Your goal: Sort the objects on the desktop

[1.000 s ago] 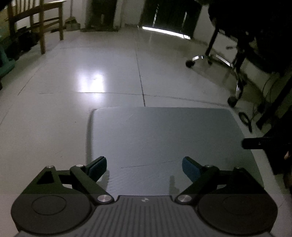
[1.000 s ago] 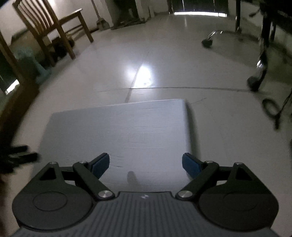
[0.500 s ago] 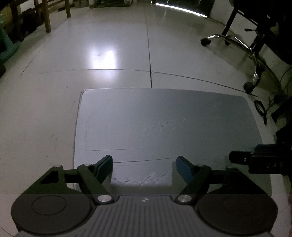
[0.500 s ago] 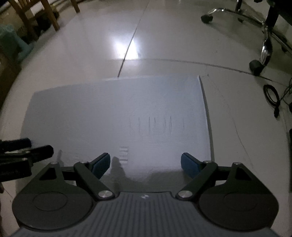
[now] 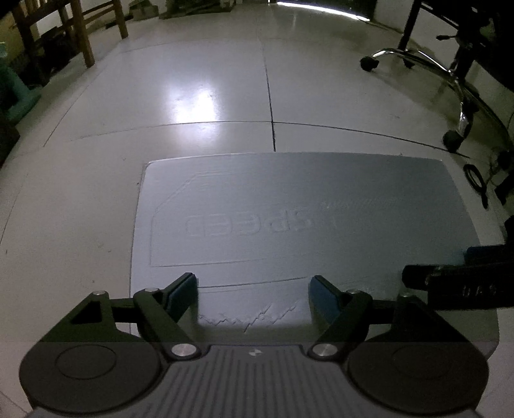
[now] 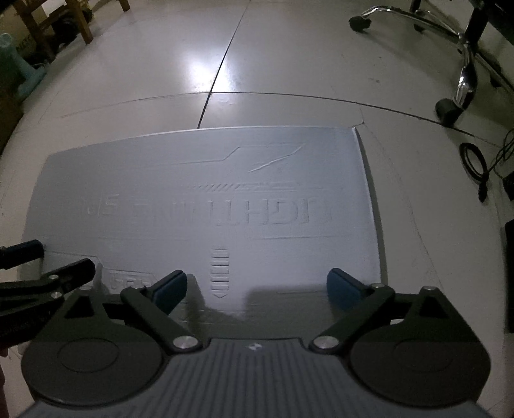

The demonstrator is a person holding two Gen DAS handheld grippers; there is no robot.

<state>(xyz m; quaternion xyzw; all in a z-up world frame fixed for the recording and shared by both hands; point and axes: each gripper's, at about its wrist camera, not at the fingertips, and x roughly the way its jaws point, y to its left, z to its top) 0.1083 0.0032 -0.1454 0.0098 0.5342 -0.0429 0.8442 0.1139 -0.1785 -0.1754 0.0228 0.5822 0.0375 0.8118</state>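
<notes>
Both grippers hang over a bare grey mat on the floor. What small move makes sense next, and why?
Probably lift and look around for items: the grey mat carries nothing. The left gripper holds nothing, and the right gripper, its jaws opening, has nothing between them either.

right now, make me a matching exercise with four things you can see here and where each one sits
Things:
1. large grey embossed mat
2. wooden chair
3. chrome office chair base with black casters
4. coiled black cable

Places:
A. far left of the floor, at the top of the view
B. on the floor off the mat's right edge
C. far right of the floor, at the top of the view
D. flat on the white tiled floor, directly under both grippers

Pairs: 1-D, 2-A, 3-C, 4-B
</notes>
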